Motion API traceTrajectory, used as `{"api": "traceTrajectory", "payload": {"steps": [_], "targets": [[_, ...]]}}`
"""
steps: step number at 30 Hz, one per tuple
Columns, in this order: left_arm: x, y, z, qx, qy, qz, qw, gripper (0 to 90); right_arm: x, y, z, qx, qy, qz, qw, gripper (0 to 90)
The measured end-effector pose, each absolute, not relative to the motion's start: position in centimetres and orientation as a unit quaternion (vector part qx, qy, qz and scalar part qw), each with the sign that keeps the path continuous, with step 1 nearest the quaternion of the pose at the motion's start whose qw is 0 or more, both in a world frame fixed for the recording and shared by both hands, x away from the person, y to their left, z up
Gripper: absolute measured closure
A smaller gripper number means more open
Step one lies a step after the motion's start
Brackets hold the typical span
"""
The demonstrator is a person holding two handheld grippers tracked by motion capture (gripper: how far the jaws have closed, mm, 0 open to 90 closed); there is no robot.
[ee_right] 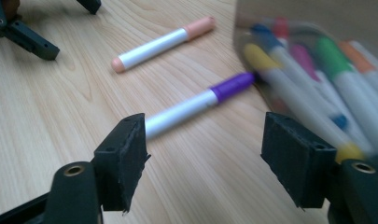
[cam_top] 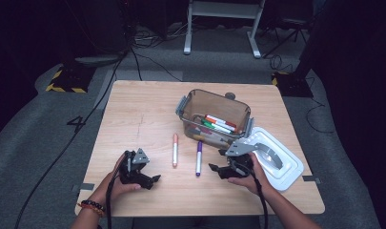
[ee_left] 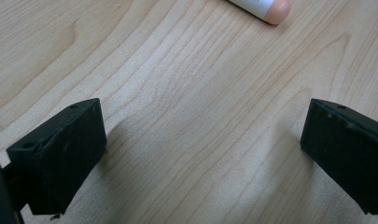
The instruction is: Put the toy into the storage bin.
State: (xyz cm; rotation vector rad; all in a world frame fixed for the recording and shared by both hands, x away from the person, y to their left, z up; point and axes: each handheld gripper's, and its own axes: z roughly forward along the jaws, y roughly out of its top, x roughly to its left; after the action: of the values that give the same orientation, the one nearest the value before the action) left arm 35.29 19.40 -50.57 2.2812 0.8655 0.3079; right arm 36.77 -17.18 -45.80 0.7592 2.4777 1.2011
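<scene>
Nearby, purple-capped white marker (ee_right: 196,105) is seen just beyond right gripper (ee_right: 205,154), w/ jaws released; clear plastic box (cam_top: 238,110) stands beside, left gripper (ee_left: 203,154) released too.

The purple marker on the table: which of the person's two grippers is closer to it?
The right gripper. It sits just beside the lower end of the purple marker, jaws open toward it. The left gripper rests farther off, beyond the pink marker.
</scene>
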Motion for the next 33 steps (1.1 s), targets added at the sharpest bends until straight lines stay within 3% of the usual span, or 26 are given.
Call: {"api": "traceTrajectory", "payload": {"steps": [8,14,18,21,23,24,25,26,33], "targets": [[35.3,19.4,-50.6,0.874,0.332,0.118,0.335,0.5,38.2,-12.4,-47.6,0.249,0.87,0.402,0.139,30.4],[35.3,19.4,-50.6,0.874,0.332,0.119,0.335,0.5,40.4,-11.4,-49.1,0.287,0.862,0.387,0.157,30.4],[35.3,19.4,-50.6,0.874,0.332,0.119,0.335,0.5,41.4,-11.4,-49.9,0.316,0.856,0.384,0.139,31.3],[35.3,19.4,-50.6,0.874,0.332,0.118,0.335,0.5,42.0,-11.2,-50.2,0.317,0.856,0.382,0.145,40.1],[35.2,19.4,-50.6,0.874,0.333,0.118,0.335,0.5,42.1,-11.2,-50.0,0.309,0.86,0.382,0.139,55.8],[35.2,19.4,-50.6,0.874,0.333,0.118,0.335,0.5,42.1,-11.2,-50.0,0.309,0.86,0.382,0.139,55.8],[35.2,19.4,-50.6,0.873,0.333,0.118,0.335,0.5,41.9,-11.2,-49.9,0.293,0.867,0.381,0.132,68.8],[35.2,19.4,-50.6,0.874,0.333,0.118,0.334,0.5,41.8,-11.3,-49.8,0.288,0.869,0.38,0.13,71.9],[35.2,19.4,-50.6,0.873,0.335,0.118,0.335,0.5,40.3,-13.0,-49.5,0.237,0.891,0.373,0.102,73.8]]}}
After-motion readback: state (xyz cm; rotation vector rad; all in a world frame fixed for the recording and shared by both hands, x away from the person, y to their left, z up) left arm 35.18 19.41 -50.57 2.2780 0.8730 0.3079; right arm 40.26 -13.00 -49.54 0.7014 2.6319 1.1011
